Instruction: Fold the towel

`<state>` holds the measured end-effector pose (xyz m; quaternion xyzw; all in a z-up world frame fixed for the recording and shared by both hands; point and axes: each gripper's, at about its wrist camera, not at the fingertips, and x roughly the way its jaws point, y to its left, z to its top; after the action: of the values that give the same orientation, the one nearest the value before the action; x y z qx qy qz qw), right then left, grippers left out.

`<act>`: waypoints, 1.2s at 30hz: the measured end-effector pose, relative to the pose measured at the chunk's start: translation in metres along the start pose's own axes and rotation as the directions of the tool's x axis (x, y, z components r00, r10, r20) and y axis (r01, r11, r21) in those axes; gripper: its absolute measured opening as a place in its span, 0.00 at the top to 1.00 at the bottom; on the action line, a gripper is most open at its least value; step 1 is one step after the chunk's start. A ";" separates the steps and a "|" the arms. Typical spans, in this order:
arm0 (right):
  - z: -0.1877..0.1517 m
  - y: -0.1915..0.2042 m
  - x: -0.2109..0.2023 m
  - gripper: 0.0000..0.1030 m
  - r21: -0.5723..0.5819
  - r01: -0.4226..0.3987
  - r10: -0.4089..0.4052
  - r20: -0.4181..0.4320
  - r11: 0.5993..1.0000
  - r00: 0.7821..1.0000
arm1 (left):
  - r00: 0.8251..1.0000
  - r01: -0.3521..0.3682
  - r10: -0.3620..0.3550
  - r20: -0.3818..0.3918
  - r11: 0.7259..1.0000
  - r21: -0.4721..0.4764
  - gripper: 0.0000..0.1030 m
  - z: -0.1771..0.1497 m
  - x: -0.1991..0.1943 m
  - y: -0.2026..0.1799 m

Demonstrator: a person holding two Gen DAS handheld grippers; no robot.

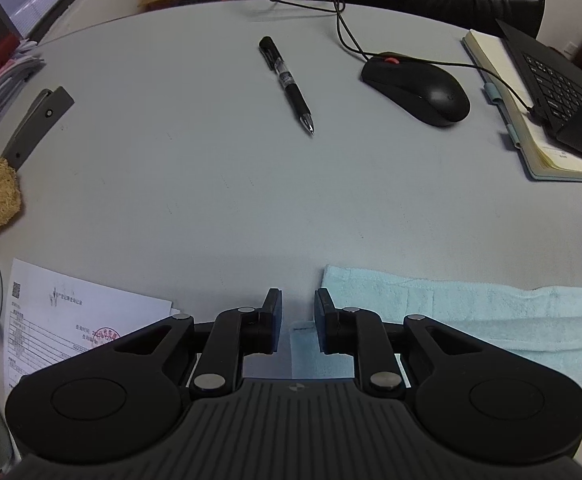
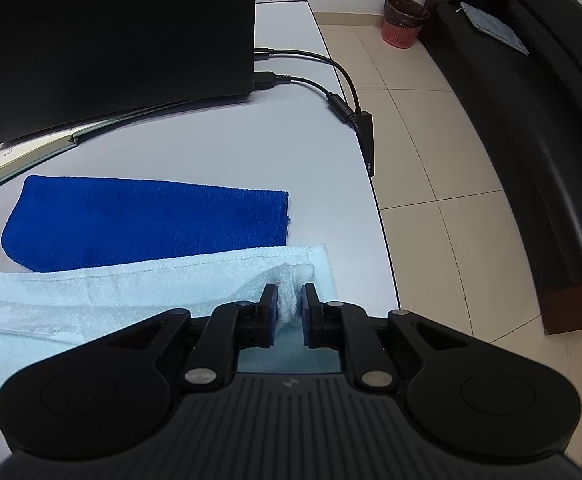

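1. My right claw [image 2: 289,304] pinches a bunched corner of the light blue towel [image 2: 91,300]; a white tuft of cloth stands up between the two pads, which press on it from both sides

2. My left claw [image 1: 298,320] has its fingers a little apart, with a narrow gap between the pads. At the bottom of this gap I see a bit of the towel's edge, but it seems to lie under the fingers, not between them. So I judge this claw holds nothing, though I am not fully sure

3. The towel lies on the grey table [image 1: 211,180] along the near edge, as a long strip. Its long axis runs from my left claw to my right claw, across my front. Its right end is near the right edge of the table, where the floor begins

4. A fold or ridge runs along the length of the towel, so it looks already doubled once lengthwise, or only rumpled; I cannot tell which

5. A dark blue cloth [image 2: 143,220] lies just behind the towel, and the towel's far edge touches or slightly overlaps it

6. The right claw has its end in hand, and the left end lies just at the left claw. A fold end to end would travel along the long axis, toward the left
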<state>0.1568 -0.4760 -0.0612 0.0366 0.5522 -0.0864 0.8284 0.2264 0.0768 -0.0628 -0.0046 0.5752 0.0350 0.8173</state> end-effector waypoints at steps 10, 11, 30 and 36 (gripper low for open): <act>0.004 0.001 -0.015 0.73 0.006 0.053 -0.053 0.096 0.999 0.994 | 0.999 0.012 -0.012 0.030 1.000 0.002 0.79 0.004 -0.007 0.003; 0.004 0.000 -0.016 0.73 0.009 0.055 -0.055 0.097 0.998 0.994 | 1.000 0.011 -0.012 0.028 1.000 0.006 0.79 0.003 -0.008 0.003; -0.023 -0.026 -0.028 0.70 0.037 0.026 -0.027 0.049 0.999 0.998 | 0.999 0.051 -0.053 0.012 0.987 0.155 0.72 -0.024 -0.015 -0.027; -0.034 -0.032 -0.028 0.70 0.028 -0.001 0.001 0.010 1.000 1.000 | 0.998 0.058 -0.056 -0.016 0.973 0.222 0.72 -0.033 -0.009 -0.043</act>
<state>0.1093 -0.4991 -0.0475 0.0480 0.5468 -0.0937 0.8306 0.1948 0.0317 -0.0670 0.0702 0.5789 -0.0532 0.8106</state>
